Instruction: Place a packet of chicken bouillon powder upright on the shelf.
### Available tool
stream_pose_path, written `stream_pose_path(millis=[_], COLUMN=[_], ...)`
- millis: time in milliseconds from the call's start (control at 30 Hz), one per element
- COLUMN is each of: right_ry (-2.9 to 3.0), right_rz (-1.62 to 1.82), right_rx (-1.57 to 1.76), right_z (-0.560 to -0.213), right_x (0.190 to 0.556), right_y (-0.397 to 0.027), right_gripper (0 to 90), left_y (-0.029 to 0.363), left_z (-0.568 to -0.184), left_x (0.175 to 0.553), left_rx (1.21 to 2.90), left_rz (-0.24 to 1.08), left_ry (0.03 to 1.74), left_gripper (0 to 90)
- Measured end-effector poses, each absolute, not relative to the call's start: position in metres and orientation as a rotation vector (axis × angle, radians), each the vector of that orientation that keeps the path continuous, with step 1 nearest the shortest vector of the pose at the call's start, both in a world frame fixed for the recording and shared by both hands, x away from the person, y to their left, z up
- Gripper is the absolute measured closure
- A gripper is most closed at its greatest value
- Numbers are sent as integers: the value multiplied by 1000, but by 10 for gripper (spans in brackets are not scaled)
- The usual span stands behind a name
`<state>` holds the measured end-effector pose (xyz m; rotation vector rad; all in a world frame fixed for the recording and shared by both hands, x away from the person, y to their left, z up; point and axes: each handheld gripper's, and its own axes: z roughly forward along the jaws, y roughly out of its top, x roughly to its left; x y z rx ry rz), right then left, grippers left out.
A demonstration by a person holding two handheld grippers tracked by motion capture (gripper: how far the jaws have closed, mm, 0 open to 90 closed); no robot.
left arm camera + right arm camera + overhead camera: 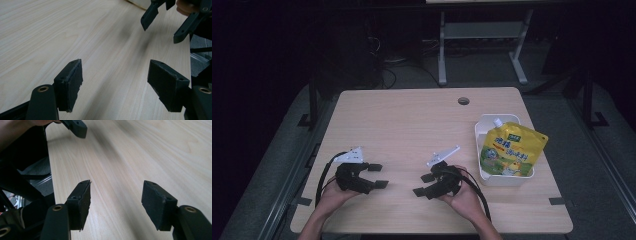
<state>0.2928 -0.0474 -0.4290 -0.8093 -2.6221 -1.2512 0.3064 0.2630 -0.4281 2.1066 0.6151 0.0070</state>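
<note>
Grippers face each other low over a wooden table (412,120): left gripper (377,176) and right gripper (424,184), jaws apart, nothing between them. Beyond the right jaws, a yellow pouch (511,148) lies in a white tray (482,125). Nothing looks started.

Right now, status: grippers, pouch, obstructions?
Left gripper open, empty. Right gripper open, empty. Yellow spouted pouch in white plastic bin, untouched. Nothing between grippers and bin.

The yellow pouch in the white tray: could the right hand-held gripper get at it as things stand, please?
Probably yes. The right hand-held gripper is open and empty, and bare table lies between it and the white tray. The yellow pouch sticks up above the tray's rim, uncovered.
</note>
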Motion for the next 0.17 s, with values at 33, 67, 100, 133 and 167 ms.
stream_pose_path(millis=[33, 67, 100, 133, 167], right_ry=[-2619, -2616, -2624, -2630, -2632], right_rz=[-1253, -1257, -1263, -1265, -1273], right_rx=[-817, -823, -827, -831, -840], right_z=[-430, -433, -436, -437, -438], right_x=[292, 290, 287, 287, 285], right_y=[-48, -49, -50, -51, -52], right_gripper=[399, 399, 398, 398, 402], left_y=[263, 262, 262, 262, 262], left_z=[-428, -428, -428, -428, -428], left_x=[306, 306, 306, 306, 305], left_rx=[2106, 2108, 2109, 2112, 2112], left_rz=[8, 10, 11, 14, 15], left_ry=[613, 609, 607, 607, 608], left_gripper=[276, 276, 276, 276, 276])
